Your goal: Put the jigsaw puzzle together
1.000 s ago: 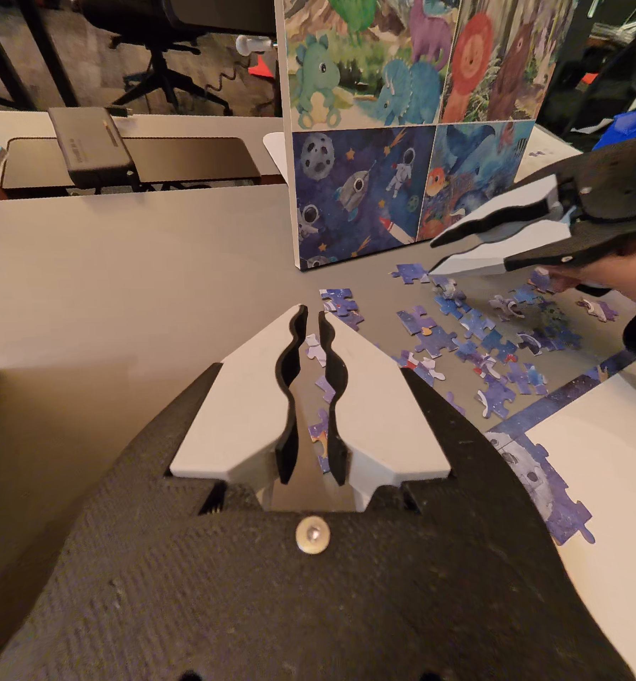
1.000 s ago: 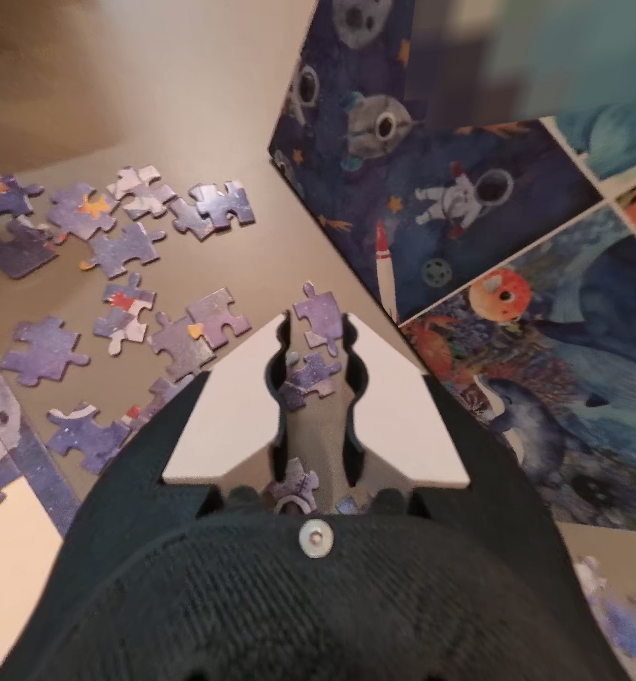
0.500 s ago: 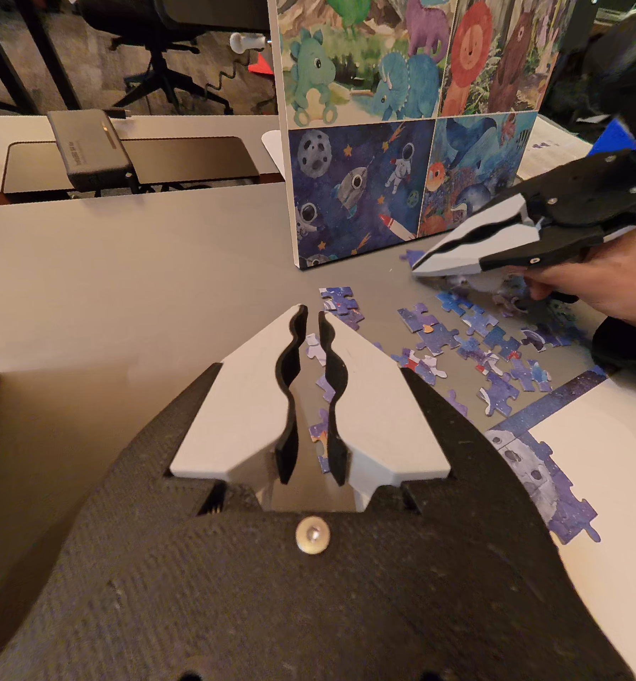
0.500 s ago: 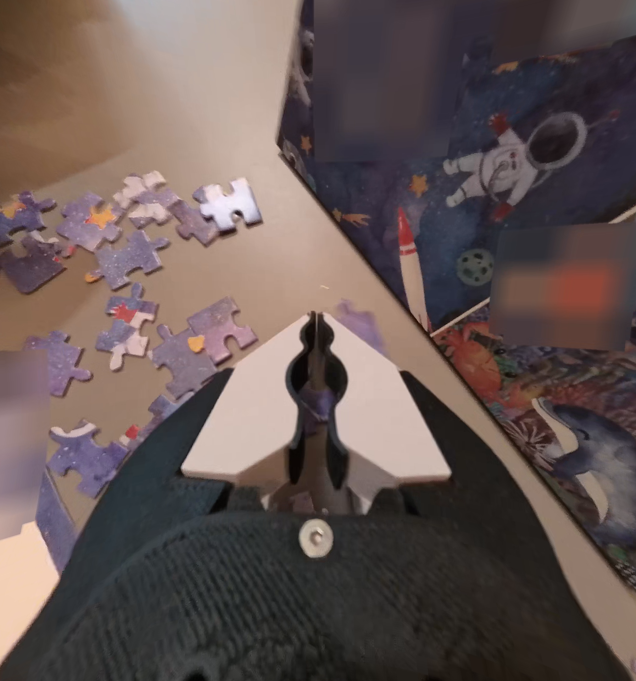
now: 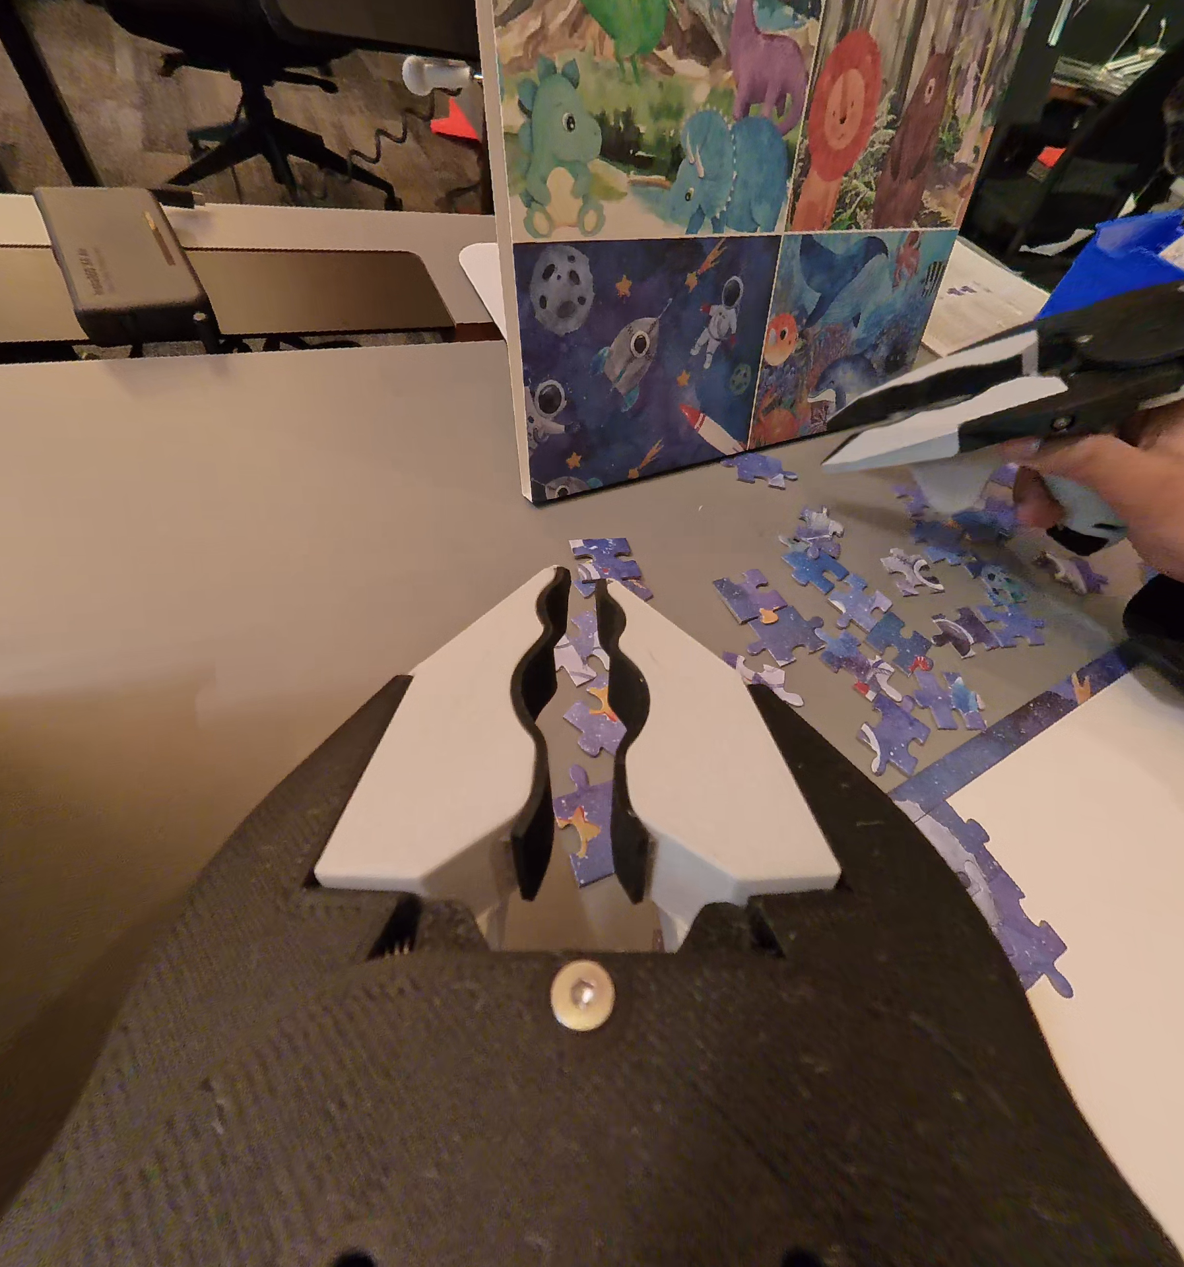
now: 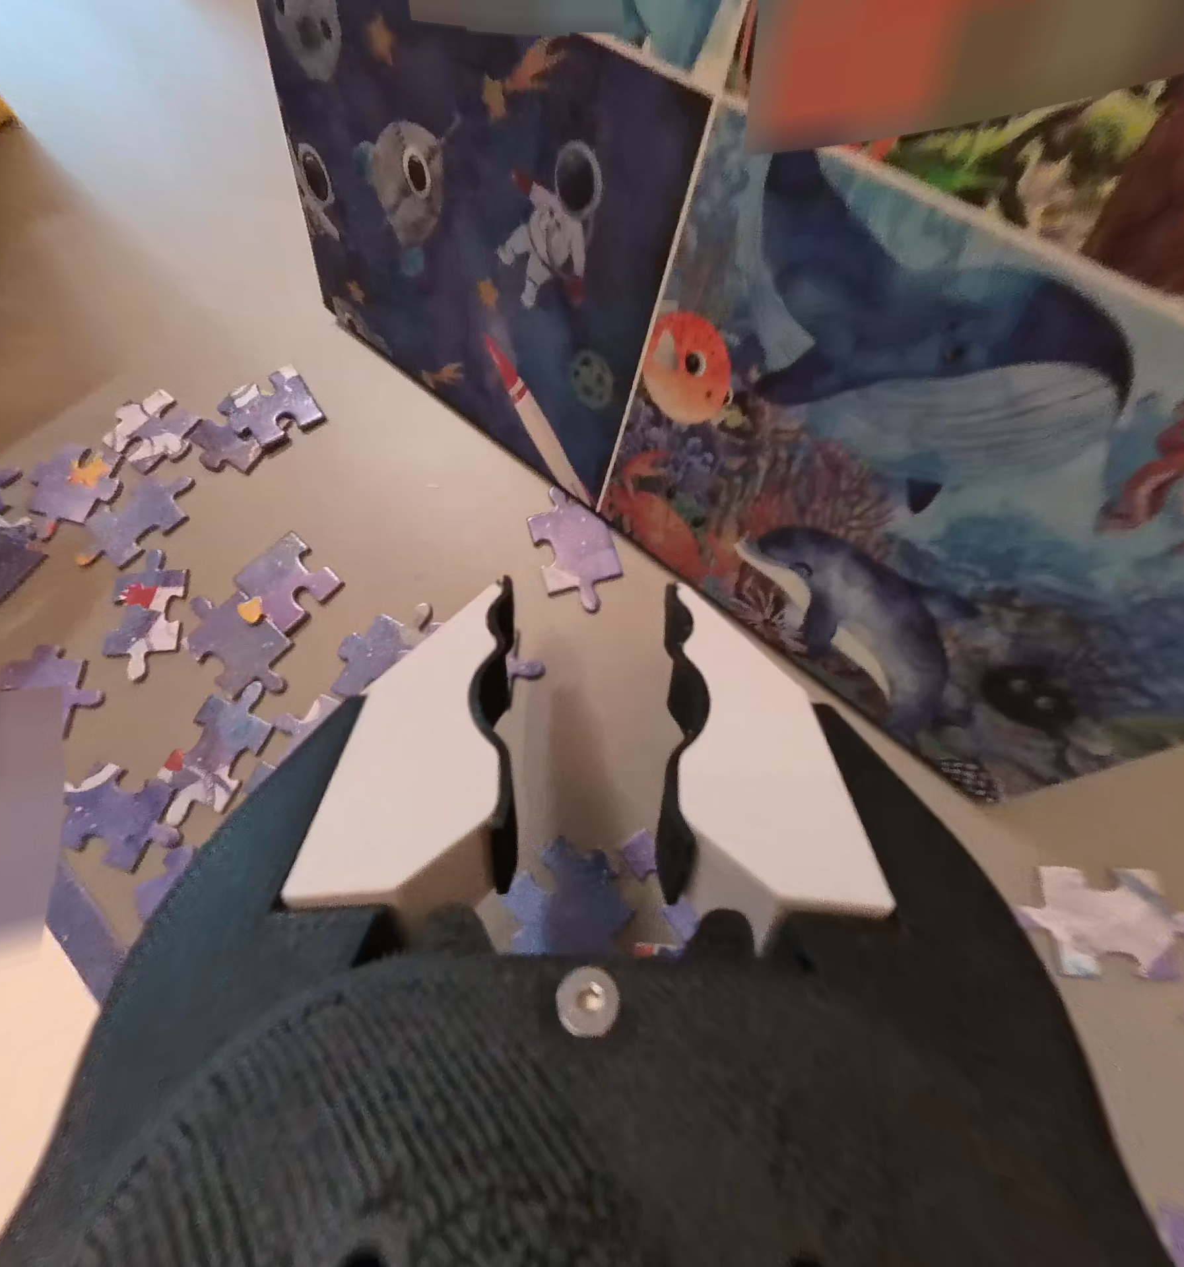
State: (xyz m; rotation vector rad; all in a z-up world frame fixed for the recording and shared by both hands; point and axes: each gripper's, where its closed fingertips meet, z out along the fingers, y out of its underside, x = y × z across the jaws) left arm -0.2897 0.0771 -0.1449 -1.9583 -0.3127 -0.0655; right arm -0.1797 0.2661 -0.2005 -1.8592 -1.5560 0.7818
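Puzzle piece (image 6: 575,548), a pale lilac one, lies flat on the grey table (image 5: 233,514), and its far edge is right against the foot of the standing picture box (image 6: 507,240), under the seam between the space picture and the sea picture. The right tool (image 6: 586,596) is just in front of it. Its two fingers are wide apart with nothing between them, and the piece is a little beyond the tips, closer to the left finger than to the right one. From the other side I see this tool held low and slanted down by a hand (image 5: 1138,493). In my judgement such a piece is not easy to take, because it is thin, it lies flat, and the box wall behind it leaves little room, so only the near tab and the side edges are free. The left tool (image 5: 581,576) is well apart from it, above the other loose pieces (image 5: 850,617). Its fingers are almost together, only a thin slit shows between them, and they clamp nothing. A white board (image 5: 1090,823) with a partly joined border lies to the right.
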